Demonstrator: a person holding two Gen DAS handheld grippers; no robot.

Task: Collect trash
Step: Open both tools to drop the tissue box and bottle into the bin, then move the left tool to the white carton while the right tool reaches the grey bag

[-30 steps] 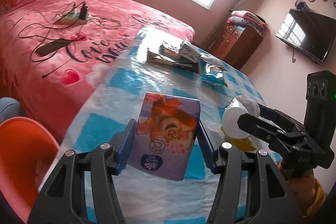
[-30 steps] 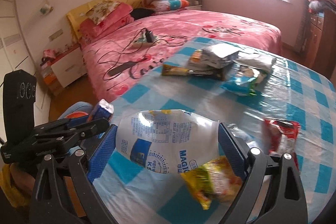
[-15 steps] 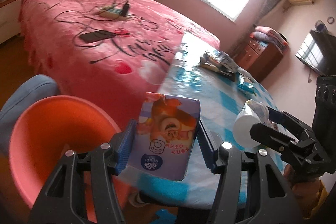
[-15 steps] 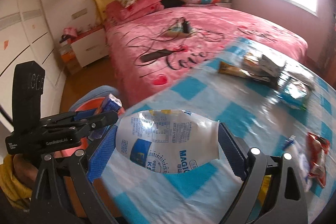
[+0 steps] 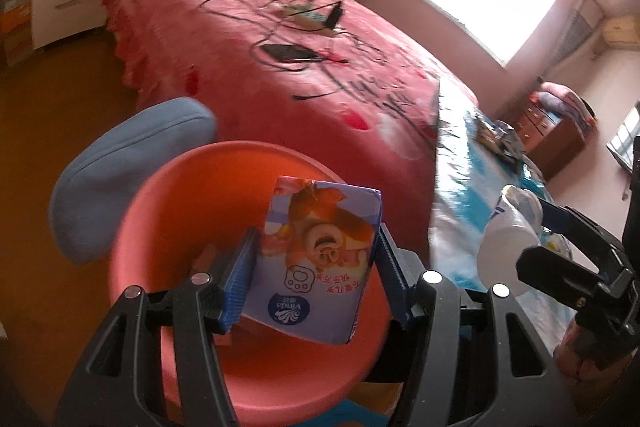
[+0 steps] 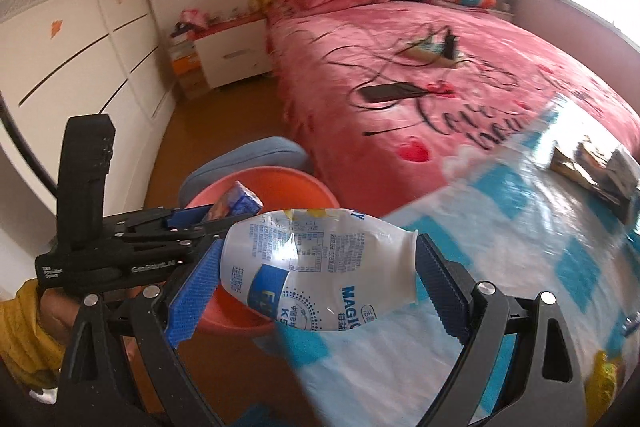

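My left gripper [image 5: 316, 279] is shut on a purple tissue pack [image 5: 316, 259] with a cartoon print and holds it above the orange basin [image 5: 168, 227]. My right gripper [image 6: 320, 279] is shut on a crushed white milk bottle [image 6: 316, 267] with blue print, held over the table edge beside the basin [image 6: 288, 187]. In the right wrist view the left gripper [image 6: 200, 219] with the tissue pack [image 6: 236, 203] is above the basin. In the left wrist view the right gripper [image 5: 532, 239] with the bottle [image 5: 508, 239] is at the right.
A blue checked table [image 6: 520, 247] carries more wrappers [image 6: 592, 167] at its far end. A blue cushion [image 5: 120, 163] lies beside the basin. A pink bed [image 5: 280, 75] with a phone and cables stands behind. A white nightstand [image 6: 232, 55] is by the wall.
Both grippers have swung left off the table with their loads. The tissue pack is now over the orange basin, and the bottle is at the table edge close to it.
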